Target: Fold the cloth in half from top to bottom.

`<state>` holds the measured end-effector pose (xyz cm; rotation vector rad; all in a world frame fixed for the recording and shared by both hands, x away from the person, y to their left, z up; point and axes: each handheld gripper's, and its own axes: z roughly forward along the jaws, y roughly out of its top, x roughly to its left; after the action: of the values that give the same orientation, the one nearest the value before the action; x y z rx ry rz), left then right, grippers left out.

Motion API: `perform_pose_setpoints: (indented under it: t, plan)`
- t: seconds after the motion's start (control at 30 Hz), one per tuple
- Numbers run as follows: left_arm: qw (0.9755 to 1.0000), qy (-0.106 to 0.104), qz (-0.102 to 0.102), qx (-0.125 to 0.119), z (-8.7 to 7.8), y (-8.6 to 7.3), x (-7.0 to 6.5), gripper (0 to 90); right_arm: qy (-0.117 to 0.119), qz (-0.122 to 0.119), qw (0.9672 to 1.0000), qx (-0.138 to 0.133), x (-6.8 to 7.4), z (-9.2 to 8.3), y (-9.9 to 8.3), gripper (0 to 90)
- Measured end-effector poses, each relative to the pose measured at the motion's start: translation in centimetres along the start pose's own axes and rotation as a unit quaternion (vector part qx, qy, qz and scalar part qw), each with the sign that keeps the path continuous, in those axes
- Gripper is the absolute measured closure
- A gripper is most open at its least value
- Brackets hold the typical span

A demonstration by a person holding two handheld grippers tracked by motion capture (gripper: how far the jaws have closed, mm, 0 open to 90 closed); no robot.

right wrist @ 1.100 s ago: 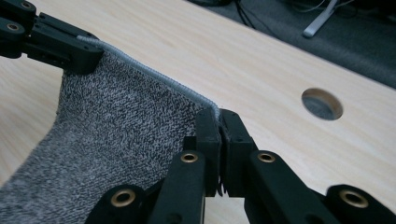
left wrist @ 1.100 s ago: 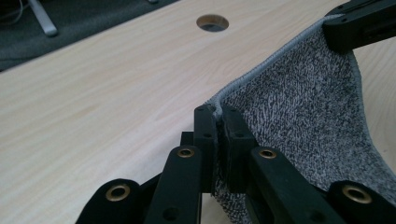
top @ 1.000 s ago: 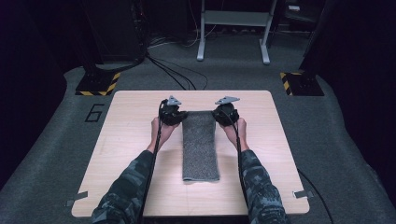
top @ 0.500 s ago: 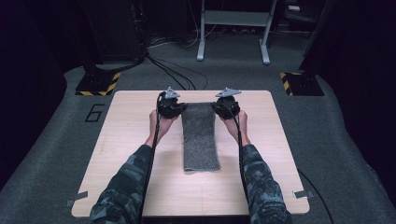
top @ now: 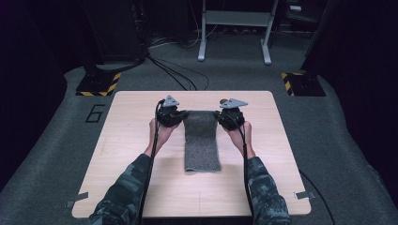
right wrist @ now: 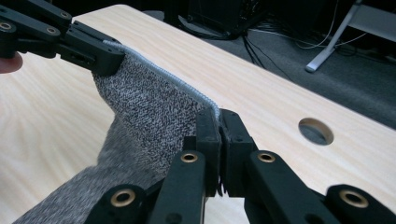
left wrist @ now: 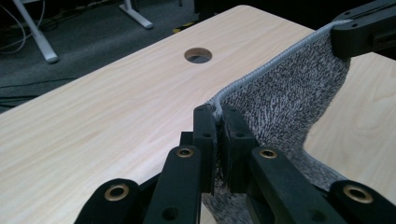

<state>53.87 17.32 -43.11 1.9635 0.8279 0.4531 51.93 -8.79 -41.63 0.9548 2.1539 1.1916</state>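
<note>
- Grey knitted towel [top: 202,140], folded into a long narrow strip, lying along the middle of the wooden table [top: 126,154]; near end flat on the wood, far end lifted off it.
- Compared with a second ago: far edge carried further toward the back of the table, near end dragged along after it, so less towel toward the person and more bare wood there.
- Far hem [left wrist: 275,65] stretched taut between the two corners, the cloth below it hanging in a slack slope down to the tabletop.
- Left gripper [left wrist: 218,122] pressed together on the left far corner, hem pinched between the pads, no gap showing.
- Right gripper [right wrist: 218,122] likewise clamped on the right far corner, cloth squeezed flat between the pads.
- In the high view, left gripper [top: 170,114] and right gripper [top: 231,114] level with each other at the far end of the strip, hands [top: 159,133] behind them, camouflage sleeves [top: 122,197] entering from the bottom.
- Likely meaning: a lift-and-pull in progress, either straightening the strip or raising the far end for another fold toward the near end; both holds look secure, so nothing yet set down.
- Round cable hole [left wrist: 198,55] in the tabletop beyond the towel, well apart from it.
- Dark carpeted floor with cables [top: 173,75] and a grey stand [top: 234,33] past the table.
</note>
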Motion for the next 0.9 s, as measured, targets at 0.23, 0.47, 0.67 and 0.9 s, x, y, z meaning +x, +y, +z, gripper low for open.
perform_pose_setpoints:
  t: [0.23,0.47,0.67,0.9]
  plan:
    - [0.9999,-0.012,0.003,0.002,-0.9,-1.1,-1.4,86.1,0.011,0.004,0.9999,0.007,0.9,-1.0,-1.7,87.8]
    - [0.9997,-0.02,0.012,0.009,-1.9,-2.2,-2.4,86.2,0.023,-0.005,0.9997,0.01,1.9,-2.0,-2.8,87.8]
    - [0.9995,-0.026,0.013,0.014,-2.2,-3.4,-3.7,86.0,0.025,-0.021,0.9994,0.013,2.6,-2.9,-3.5,87.7]
    - [0.9991,-0.037,0.006,0.02,-2.1,-4.7,-4.5,85.9,0.03,-0.025,0.9991,0.015,3.3,-3.9,-4.7,87.7]
